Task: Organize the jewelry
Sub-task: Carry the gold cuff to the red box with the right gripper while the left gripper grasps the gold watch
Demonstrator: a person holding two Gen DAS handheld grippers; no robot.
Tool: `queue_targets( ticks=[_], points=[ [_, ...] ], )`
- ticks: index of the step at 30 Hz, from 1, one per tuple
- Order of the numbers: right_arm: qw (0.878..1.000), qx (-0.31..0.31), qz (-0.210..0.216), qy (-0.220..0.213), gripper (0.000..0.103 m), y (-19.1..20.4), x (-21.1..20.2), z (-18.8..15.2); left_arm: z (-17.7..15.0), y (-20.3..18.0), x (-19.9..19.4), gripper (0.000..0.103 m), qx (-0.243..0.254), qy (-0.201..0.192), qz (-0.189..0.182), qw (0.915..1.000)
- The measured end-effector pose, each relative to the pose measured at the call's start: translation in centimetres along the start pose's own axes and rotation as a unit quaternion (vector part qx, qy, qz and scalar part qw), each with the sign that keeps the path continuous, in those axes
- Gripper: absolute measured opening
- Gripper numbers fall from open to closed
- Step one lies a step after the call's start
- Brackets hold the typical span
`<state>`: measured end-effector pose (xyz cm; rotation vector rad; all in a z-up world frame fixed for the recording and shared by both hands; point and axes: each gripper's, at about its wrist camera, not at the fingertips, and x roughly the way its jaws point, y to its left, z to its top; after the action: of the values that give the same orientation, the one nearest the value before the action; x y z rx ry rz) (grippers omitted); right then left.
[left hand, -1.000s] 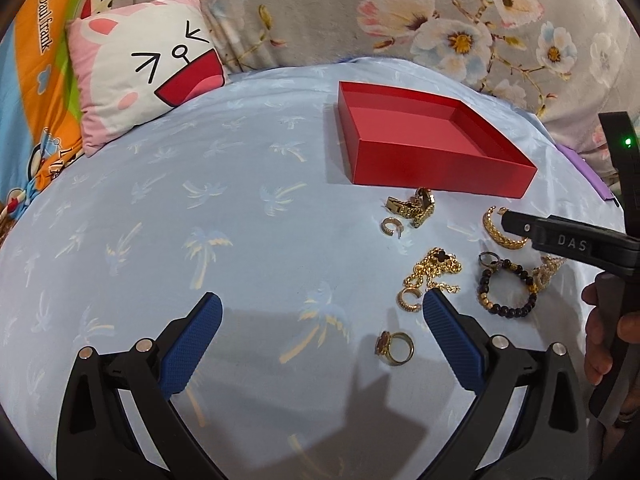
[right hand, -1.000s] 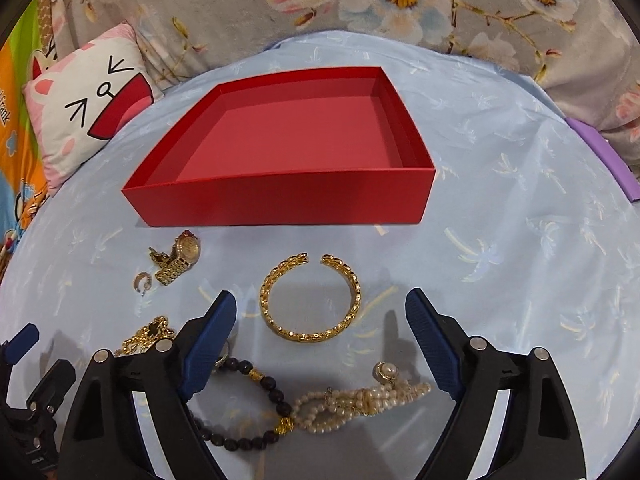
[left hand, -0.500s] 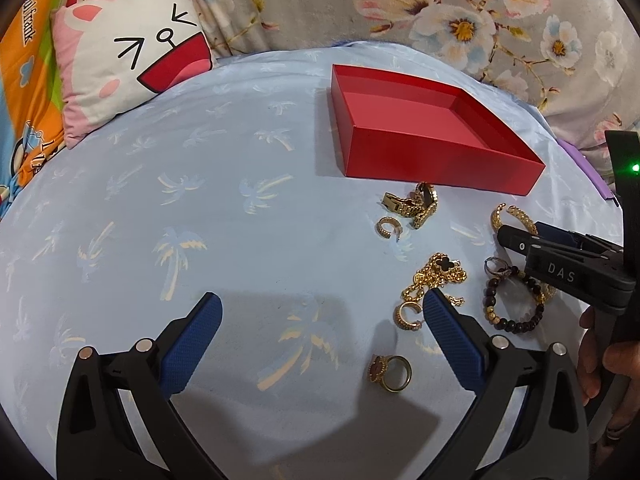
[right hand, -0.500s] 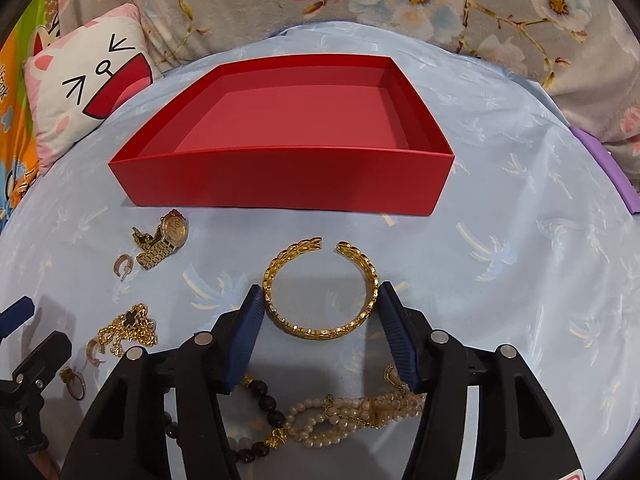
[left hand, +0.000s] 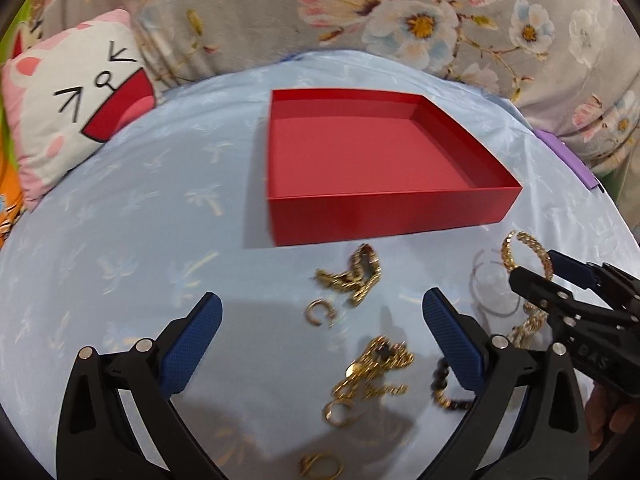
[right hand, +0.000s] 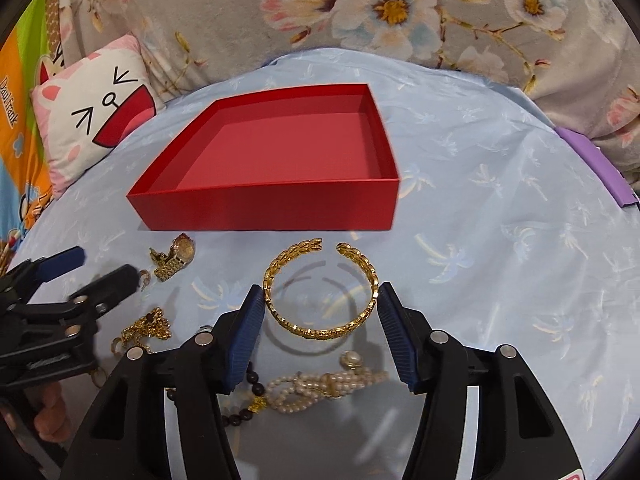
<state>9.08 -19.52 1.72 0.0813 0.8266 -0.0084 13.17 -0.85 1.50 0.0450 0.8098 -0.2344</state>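
Red box, gold bangle, palm-printed blue cloth.

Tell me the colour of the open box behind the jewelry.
The box is red, inside and out, and nothing lies in it. The right wrist view shows it best.

A shiny pale-blue palm-print bedsheet spreads out — grey floral fabric behind, pink-edged cartoon-face pillow alongside.
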Motion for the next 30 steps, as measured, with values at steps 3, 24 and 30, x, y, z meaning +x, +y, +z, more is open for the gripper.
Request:
queue_targets(
  ticks=[3,24,30],
  points=[
    [1.0,0.011,0.0,0.001,0.057,-1.0,-0.2,-0.1,0.4,-0.8,1.9,0.096,0.007,0.01,0.012,0.9999],
    [1.0,0.011,0.024,0.011,0.057,-1.2,0.0,-0.5,-0.1,-2.3,3.1,0.013,0.026,0.035,-0.051,0.9978],
    [0.998,-0.015,0.045,-0.029,0.057,-1.3,-3.5,3.1,1.3,-1.2,-1.4,0.013,0.015,0.021,-0.111,0.9935]
  ],
)
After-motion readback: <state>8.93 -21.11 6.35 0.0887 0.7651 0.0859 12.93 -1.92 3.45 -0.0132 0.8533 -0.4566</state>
